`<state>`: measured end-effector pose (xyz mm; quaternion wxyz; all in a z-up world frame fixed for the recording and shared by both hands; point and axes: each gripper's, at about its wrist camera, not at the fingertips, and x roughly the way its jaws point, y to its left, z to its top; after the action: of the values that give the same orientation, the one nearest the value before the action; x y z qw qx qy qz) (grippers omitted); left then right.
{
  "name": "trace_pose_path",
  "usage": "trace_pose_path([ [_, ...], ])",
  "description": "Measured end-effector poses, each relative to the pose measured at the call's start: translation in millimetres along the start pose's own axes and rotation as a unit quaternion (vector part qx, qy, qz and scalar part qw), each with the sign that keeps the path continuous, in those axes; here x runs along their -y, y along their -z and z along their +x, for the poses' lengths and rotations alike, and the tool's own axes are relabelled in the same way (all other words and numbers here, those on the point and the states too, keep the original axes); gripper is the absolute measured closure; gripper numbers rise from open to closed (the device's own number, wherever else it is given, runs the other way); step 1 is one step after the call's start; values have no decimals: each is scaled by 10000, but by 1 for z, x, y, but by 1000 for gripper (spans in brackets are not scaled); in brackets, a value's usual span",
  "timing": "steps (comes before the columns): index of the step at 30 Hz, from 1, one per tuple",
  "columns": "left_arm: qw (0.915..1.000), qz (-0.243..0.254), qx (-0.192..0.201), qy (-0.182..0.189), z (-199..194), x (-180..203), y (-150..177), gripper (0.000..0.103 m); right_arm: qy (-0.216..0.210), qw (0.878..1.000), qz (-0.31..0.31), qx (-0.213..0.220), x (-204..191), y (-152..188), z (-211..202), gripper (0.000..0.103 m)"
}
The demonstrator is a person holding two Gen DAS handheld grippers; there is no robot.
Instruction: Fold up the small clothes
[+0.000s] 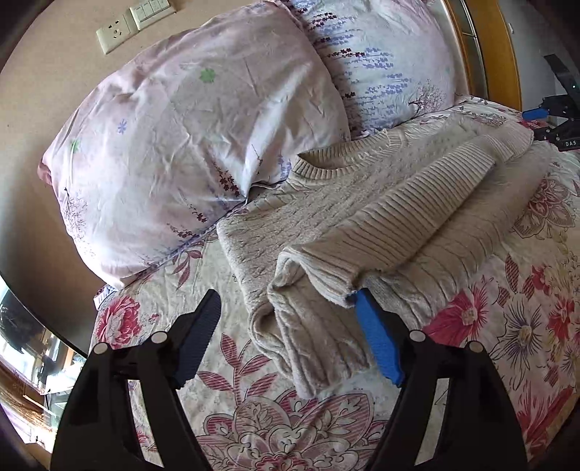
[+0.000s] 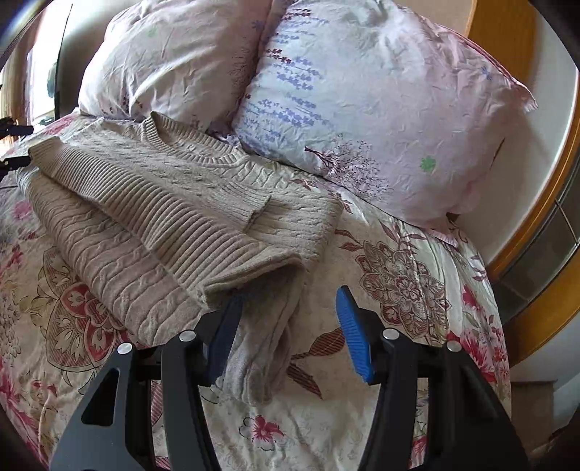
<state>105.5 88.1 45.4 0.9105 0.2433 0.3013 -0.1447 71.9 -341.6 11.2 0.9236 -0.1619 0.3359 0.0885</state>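
Note:
A beige cable-knit sweater [image 1: 362,203] lies on the floral bedspread [image 1: 290,427] with its collar toward the pillows and a ribbed sleeve [image 1: 409,210] folded across its body. My left gripper [image 1: 286,308] is open, its jaws straddling the sweater's near corner, the blue right finger [image 1: 377,340] tucked under the sleeve cuff. In the right wrist view the sweater [image 2: 163,203] lies the same way. My right gripper [image 2: 290,304] is open over the folded side edge of the sweater, the left finger [image 2: 224,333] under the sleeve cuff. The right gripper also shows far right in the left wrist view [image 1: 543,116].
Two pale floral pillows [image 1: 188,145] [image 2: 362,108] lean against the wall at the head of the bed. A wall socket and switch plate [image 1: 130,21] are above them. A wooden frame [image 2: 543,217] runs along the right side of the bed.

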Motion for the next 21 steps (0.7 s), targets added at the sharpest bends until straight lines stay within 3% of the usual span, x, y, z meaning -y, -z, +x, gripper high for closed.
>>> trace_pose_path([
  [5, 9985, 507, 216, 66, -3, 20, -6, 27, -25, 9997, -205, 117, -8, -9, 6, 47],
  [8, 9983, 540, 238, 19, 3, 24, -14, 27, -67, 9991, -365, 188, -13, -20, 12, 48],
  [11, 9995, 193, 235, -85, 13, 15, -23, 27, -230, 9985, -439, 210, -17, -33, 21, 55],
  [15, 9932, -977, 167, -611, 24, -23, -33, 27, -79, 9996, 236, -111, 0, -52, 45, 64],
  [17, 9878, -1491, 183, -399, 20, -44, -29, 27, -339, 9983, 475, -25, 10, -54, 41, 64],
  [19, 9880, -1513, 261, -169, 9, -52, -22, 27, -689, 9966, 428, 138, 16, -49, 27, 64],
  [21, 9930, -1131, 314, -147, -3, -48, -14, 21, -927, 9954, 126, 187, 15, -43, 14, 64],
])
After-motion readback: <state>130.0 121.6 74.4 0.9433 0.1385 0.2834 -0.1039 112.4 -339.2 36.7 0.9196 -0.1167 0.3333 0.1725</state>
